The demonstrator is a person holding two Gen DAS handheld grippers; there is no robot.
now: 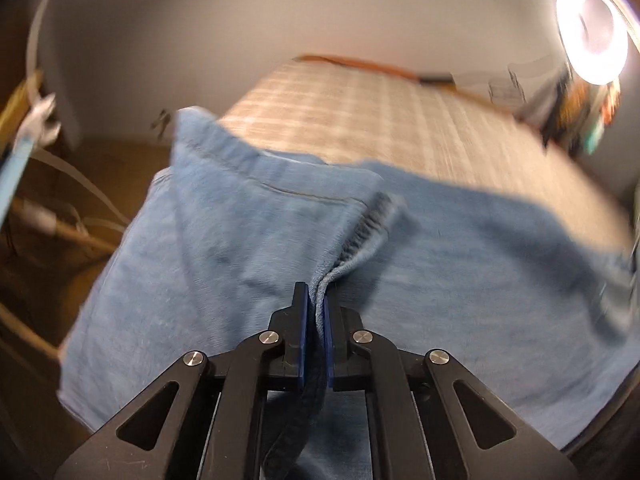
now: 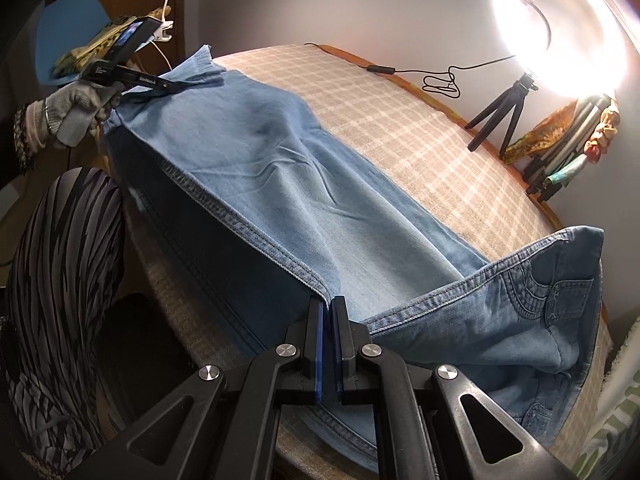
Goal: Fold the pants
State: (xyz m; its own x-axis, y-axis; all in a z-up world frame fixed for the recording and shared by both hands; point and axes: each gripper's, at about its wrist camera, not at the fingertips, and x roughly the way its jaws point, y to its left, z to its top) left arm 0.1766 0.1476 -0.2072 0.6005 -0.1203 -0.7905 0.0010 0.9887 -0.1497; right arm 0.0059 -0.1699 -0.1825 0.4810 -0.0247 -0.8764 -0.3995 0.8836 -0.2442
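Light blue denim pants lie lengthwise on a checked tablecloth, waist and back pockets at the right, leg hems at the far left. My right gripper is shut on the stitched side seam near the table's front edge. At the far left a gloved hand holds my left gripper at the leg hems. In the left wrist view the left gripper is shut on a bunched fold of the pants, with denim pinched between its blue pads. That view is blurred.
A lit ring light on a small tripod stands at the back right, its black cable lying on the cloth. A person's patterned clothing is at the left front. A blue chair stands behind.
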